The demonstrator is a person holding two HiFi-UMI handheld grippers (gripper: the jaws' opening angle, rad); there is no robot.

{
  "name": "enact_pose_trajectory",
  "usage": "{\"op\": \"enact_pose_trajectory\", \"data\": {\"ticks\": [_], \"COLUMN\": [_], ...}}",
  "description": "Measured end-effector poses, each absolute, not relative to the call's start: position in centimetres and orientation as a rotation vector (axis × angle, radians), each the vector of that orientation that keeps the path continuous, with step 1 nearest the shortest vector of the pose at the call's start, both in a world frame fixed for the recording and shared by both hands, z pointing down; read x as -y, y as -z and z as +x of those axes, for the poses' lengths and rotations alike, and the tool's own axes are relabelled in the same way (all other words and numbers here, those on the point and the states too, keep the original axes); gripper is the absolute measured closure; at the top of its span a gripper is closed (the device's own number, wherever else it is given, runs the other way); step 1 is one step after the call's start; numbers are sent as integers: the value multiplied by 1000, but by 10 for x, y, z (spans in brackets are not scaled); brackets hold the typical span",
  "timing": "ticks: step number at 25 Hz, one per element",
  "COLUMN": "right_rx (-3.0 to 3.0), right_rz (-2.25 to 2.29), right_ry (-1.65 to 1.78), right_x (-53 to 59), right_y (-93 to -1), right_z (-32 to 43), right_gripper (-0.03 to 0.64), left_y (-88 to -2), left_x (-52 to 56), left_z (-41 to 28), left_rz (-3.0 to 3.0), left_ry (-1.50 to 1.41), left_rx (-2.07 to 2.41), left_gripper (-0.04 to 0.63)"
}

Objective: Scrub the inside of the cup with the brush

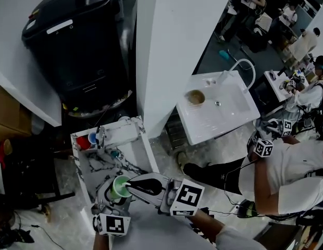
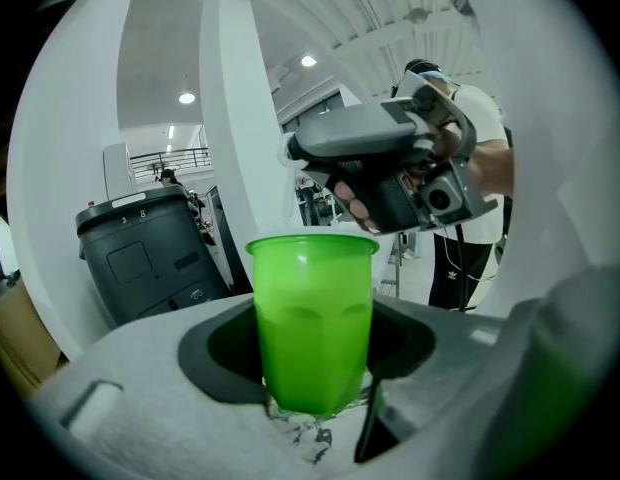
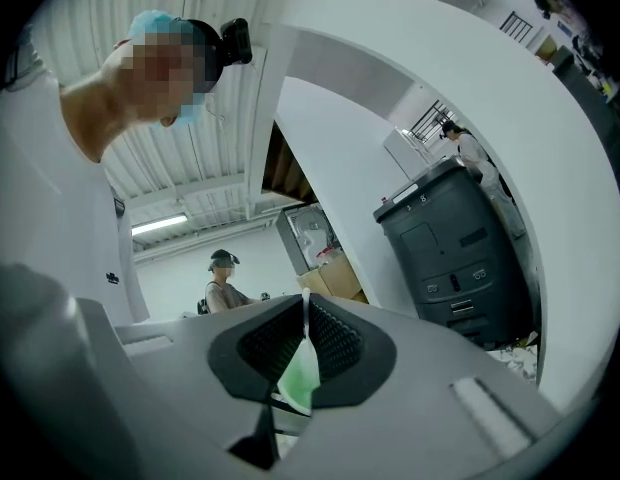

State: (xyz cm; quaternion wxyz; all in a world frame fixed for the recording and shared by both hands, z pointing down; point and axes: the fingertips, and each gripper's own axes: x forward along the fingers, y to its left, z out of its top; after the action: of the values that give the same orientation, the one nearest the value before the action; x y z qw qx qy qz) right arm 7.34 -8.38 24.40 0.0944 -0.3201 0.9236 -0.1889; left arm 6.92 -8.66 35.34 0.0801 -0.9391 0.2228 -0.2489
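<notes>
The right gripper point(image 3: 306, 306) hides most of the brush point(image 3: 306, 324).

A narrow white table point(image 1: 94, 166) with dark marble veining is running from near to far at the left of the scene. At its near end a green cup point(image 1: 120, 186) is standing upright, its base resting on the veined top point(image 2: 302, 436). At the far end a red cup point(image 1: 83, 142) and a blue one point(image 1: 92, 138) are sitting side by side, touching, left of a white box-like thing point(image 1: 122, 132). A small teal object point(image 1: 115, 153) is lying near mid-table.
</notes>
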Motion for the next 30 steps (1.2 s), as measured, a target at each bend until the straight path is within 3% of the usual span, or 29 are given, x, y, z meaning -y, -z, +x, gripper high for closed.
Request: {"op": "enact_pose_trajectory", "data": {"ticks": [10,30], "right_rx": [-2856,-2878], "right_rz": [-1045,-804], "right_ry": [467,634], "right_x": [93,59], "right_y": [-249,-257], "right_z": [88,58], "right_gripper": [594,594], "left_y": [-346,-344], "left_x": [88,87], "left_z": [74,57], "left_rz": [-2830,-2795], "left_ry": [717,753], "left_rx": [-713,-786], "left_gripper": [336,336]}}
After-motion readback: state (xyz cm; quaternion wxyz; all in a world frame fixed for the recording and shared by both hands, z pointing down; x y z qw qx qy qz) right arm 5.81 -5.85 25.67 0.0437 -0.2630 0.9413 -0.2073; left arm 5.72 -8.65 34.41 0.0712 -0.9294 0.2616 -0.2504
